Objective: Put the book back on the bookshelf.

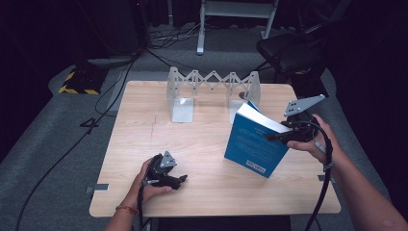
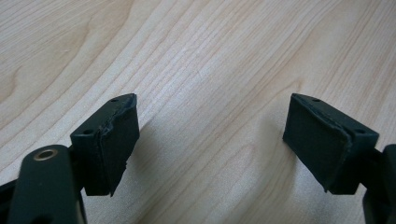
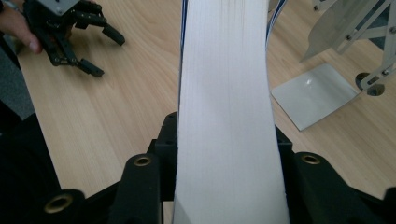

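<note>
Blue book (image 1: 257, 144) lifted off the wooden table (image 1: 202, 144), tilted, gripped by the right gripper (image 1: 284, 136) at its fore-edge — jaws clenched on the white page block (image 3: 226, 116), one on each cover, as seen in the right gripper view. Lower corner of the book hanging just above or barely at the tabletop; cannot tell which from the high view. Held near the right end of the expanding metal book rack (image 1: 211, 86), which stands at the far side of the table with its two flat base plates (image 1: 183, 110) bare and nothing yet shelved between its uprights. Left gripper (image 1: 180, 180) resting low on the near left part of the table, well apart from the book, jaws spread wide with nothing between the pads (image 2: 114, 149) but bare wood grain. Judged by the layout: pick-up done, grip secure on the page side, book in the air and already close to the rack. Left to do, most likely: bringing the book upright, carrying it the short way back to the rack, sliding it between the uprights onto a base plate, then letting go. Roughly at the midpoint — grasp settled, placement not yet begun, left side idle so far.
</note>
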`<state>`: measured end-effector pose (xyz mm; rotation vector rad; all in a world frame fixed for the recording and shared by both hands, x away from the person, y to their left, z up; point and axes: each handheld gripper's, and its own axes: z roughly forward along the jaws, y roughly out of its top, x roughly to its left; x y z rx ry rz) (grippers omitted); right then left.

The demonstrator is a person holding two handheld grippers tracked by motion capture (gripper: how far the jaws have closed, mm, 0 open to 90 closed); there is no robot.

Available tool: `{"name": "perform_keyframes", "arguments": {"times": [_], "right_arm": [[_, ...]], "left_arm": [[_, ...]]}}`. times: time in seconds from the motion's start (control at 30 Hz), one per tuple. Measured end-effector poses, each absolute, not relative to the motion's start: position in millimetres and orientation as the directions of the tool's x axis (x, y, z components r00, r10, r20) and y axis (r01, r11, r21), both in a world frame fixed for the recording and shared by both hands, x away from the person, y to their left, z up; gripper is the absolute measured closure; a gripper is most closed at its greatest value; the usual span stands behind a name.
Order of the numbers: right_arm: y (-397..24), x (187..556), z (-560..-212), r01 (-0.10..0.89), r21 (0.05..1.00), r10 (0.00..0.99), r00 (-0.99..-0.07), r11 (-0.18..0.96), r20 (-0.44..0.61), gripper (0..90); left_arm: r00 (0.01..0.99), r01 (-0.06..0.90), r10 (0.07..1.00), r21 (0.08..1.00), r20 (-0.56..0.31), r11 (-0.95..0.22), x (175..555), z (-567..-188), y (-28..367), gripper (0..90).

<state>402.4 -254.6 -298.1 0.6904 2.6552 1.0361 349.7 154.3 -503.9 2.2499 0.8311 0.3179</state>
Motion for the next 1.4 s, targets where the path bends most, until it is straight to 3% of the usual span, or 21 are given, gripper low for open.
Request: {"name": "perform_keyframes", "arguments": {"times": [0.57, 1.4], "right_arm": [[-237, 418, -287, 0.344, 0.694, 0.516, -0.855, 0.633, -0.047, 61.3], [-247, 473, -257, 0.433, 0.725, 0.691, -0.719, 0.536, -0.081, 61.2]], "left_arm": [[0.767, 0.472, 0.642, 0.692, -0.018, -0.546, 351, -504, 153, 17.6], [0.767, 0.474, 0.642, 0.692, -0.020, -0.545, 350, -504, 153, 17.6]]}}
